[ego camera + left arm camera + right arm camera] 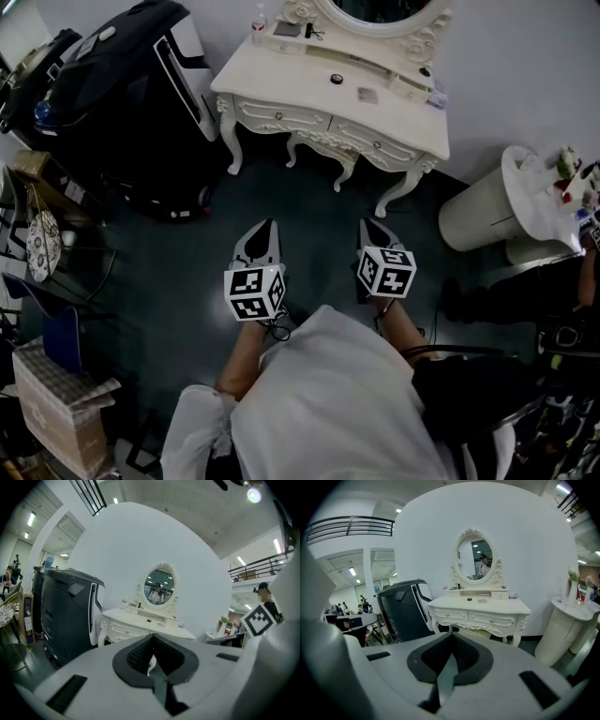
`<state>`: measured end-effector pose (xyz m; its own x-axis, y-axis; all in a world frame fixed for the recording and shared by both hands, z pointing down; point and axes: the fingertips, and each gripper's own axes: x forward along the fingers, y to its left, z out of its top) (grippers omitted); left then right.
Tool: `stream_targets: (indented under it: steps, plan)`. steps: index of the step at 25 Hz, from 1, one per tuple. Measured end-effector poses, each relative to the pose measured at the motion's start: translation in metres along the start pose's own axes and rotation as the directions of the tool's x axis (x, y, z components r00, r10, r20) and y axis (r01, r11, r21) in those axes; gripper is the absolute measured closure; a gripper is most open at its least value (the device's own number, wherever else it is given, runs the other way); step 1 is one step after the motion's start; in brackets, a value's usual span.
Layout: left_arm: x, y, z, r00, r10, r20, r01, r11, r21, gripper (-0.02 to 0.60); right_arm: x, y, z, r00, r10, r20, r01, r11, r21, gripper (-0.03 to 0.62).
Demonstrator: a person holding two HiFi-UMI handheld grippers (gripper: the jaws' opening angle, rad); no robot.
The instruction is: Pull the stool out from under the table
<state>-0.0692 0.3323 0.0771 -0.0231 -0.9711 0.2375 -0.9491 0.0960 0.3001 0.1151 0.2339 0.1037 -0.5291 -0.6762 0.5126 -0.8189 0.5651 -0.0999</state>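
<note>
1. Left tool [266, 228] and right tool [376, 227]: jaws together, empty, side by side over dark floor [169, 281].
2. Stool [480, 633]: tucked under white desk [300, 89], far beyond both tools.

a white table [300, 94] on the dark floor [169, 281] bears a small round object [337, 79].

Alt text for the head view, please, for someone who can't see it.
Seen from above, a person holds the left gripper and right gripper, both shut and empty, toward a white dressing table against the wall.
</note>
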Motion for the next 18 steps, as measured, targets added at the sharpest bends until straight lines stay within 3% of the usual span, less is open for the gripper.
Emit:
stream_targets:
  steps: [10,18]
  plan:
    - [0.039,0.036,-0.004,0.994,-0.074,-0.074,0.077,0.996,0.034,0.574,0.035,0.008,-0.007,0.997,-0.069,-0.032,0.071,0.995,0.063,0.595]
    - [0.095,0.015,-0.018,0.971,-0.17,-0.167,0.173,0.985,0.007,0.574,0.044,-0.043,-0.026,0.982,-0.173,-0.07,0.182,0.972,0.149,0.595]
